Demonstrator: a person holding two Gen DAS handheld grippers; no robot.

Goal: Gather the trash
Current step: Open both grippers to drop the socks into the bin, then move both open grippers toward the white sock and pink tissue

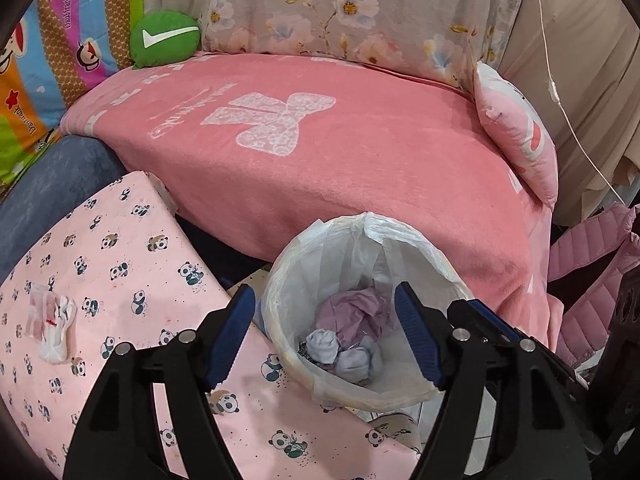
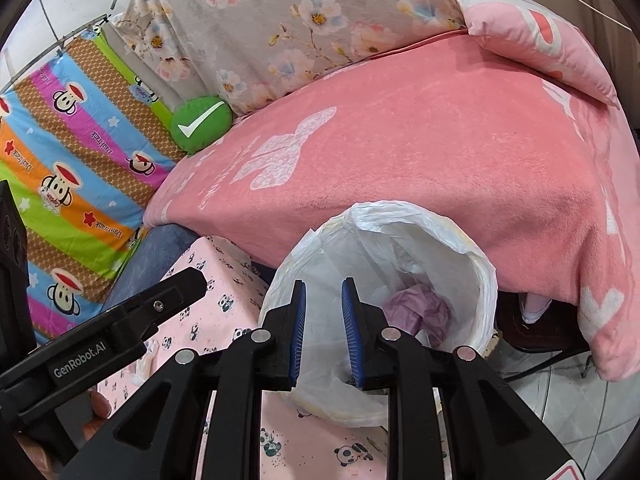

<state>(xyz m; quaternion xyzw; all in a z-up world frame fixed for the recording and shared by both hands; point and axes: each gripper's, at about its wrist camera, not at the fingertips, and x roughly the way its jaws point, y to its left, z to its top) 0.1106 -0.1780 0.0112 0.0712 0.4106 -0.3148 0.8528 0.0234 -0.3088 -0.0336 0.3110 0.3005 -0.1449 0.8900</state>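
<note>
Both grippers hang empty over the bin, left gripper spread wide, while one wrapper lies at its nine o'clock, nearer that hand

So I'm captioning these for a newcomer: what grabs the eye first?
The big pink blanket fills the middle, with a green check-mark cushion at its far left corner. In front stands a white-lined bin holding crumpled paper, the open left claw hovering over it.
</note>
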